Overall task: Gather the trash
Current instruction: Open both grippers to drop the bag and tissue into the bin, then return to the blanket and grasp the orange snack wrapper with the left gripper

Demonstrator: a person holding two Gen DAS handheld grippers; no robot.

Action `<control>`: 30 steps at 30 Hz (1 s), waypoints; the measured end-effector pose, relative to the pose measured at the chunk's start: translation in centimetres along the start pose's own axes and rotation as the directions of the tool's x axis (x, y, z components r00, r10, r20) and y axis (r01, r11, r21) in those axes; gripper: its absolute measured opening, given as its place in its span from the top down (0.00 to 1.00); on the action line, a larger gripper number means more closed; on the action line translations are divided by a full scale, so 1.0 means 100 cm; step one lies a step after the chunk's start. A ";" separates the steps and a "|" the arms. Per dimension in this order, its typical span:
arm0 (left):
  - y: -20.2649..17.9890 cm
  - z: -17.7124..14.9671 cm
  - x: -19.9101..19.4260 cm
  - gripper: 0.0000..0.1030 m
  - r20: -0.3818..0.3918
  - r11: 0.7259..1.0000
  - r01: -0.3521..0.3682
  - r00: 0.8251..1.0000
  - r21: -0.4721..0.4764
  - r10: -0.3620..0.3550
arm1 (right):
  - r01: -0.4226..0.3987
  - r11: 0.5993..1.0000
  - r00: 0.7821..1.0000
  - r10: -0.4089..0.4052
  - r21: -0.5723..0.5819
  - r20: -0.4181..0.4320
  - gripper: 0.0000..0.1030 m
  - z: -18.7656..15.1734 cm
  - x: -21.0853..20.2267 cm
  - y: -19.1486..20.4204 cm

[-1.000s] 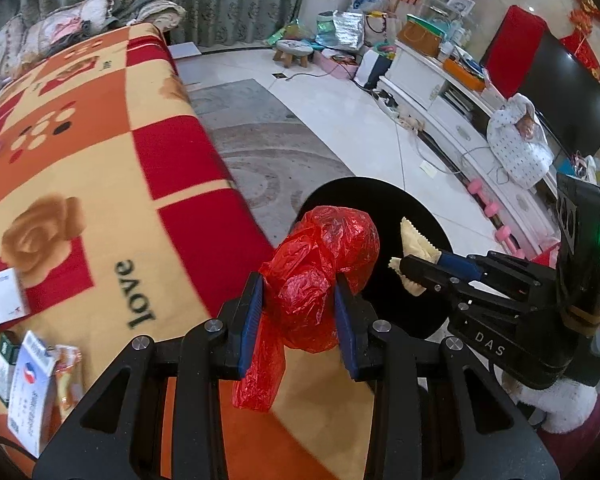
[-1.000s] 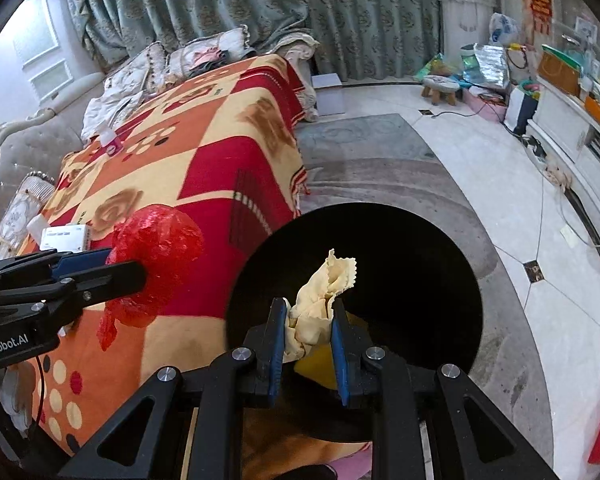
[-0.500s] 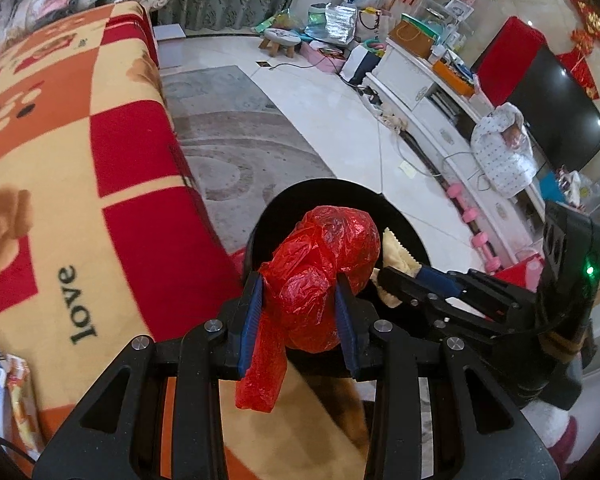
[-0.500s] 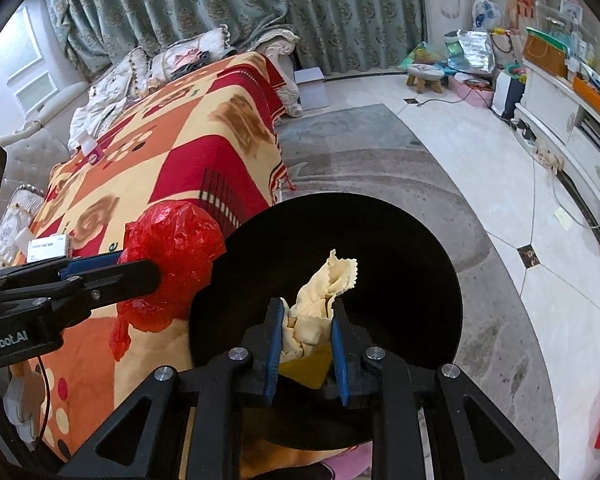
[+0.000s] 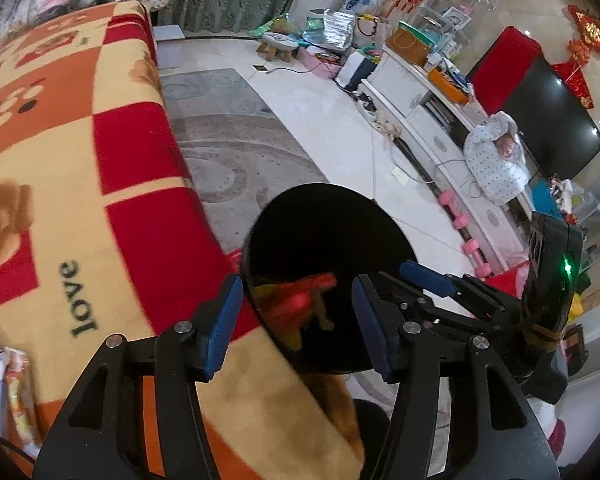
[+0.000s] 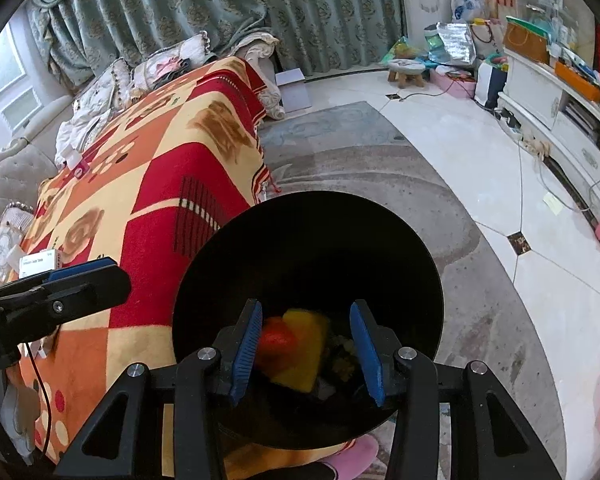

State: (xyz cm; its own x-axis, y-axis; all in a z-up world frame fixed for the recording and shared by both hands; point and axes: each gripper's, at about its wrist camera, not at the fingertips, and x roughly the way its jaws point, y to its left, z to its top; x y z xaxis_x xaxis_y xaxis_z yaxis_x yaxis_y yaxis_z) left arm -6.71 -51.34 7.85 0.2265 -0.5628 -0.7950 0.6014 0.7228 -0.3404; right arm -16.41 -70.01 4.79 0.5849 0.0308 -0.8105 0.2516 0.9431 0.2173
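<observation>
Both tools' jaws are opening, empty, over the black bin (image 6: 308, 240).

A round black trash bin (image 6: 380, 240) is seen from above, standing on the floor just beside the blanket-covered edge, with its mouth open. Inside it, a crumpled red plastic bag (image 6: 278, 340) is seen, blurred, next to a yellow piece (image 6: 306, 344) at the bottom. Some pale crumpled scraps (image 6: 346, 356) are found to the right of the yellow piece.
</observation>
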 end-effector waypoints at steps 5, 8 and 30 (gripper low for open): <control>0.010 -0.009 -0.016 0.46 0.012 0.997 -0.073 0.997 0.010 0.073 | -0.021 1.000 1.000 0.021 -0.013 -0.006 0.57 -0.001 -0.001 0.011; 0.022 -0.019 -0.029 0.46 0.015 0.995 -0.103 0.995 0.003 0.103 | -0.038 0.999 0.999 0.038 -0.032 -0.008 0.56 -0.002 -0.001 0.022; 0.145 -0.095 -0.085 0.47 -0.044 0.948 -0.309 0.951 -0.079 0.306 | -0.201 0.962 0.979 0.191 -0.186 -0.069 0.44 -0.007 0.014 0.144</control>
State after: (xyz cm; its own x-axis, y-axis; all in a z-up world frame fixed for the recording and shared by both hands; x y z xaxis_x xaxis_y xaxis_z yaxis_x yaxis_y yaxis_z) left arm -7.18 -32.31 4.89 0.3655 -0.2961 -0.8825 0.4399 0.8905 -0.1166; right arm -12.50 -56.17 6.44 0.5676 0.2331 -0.7896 -0.0192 0.9626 0.2704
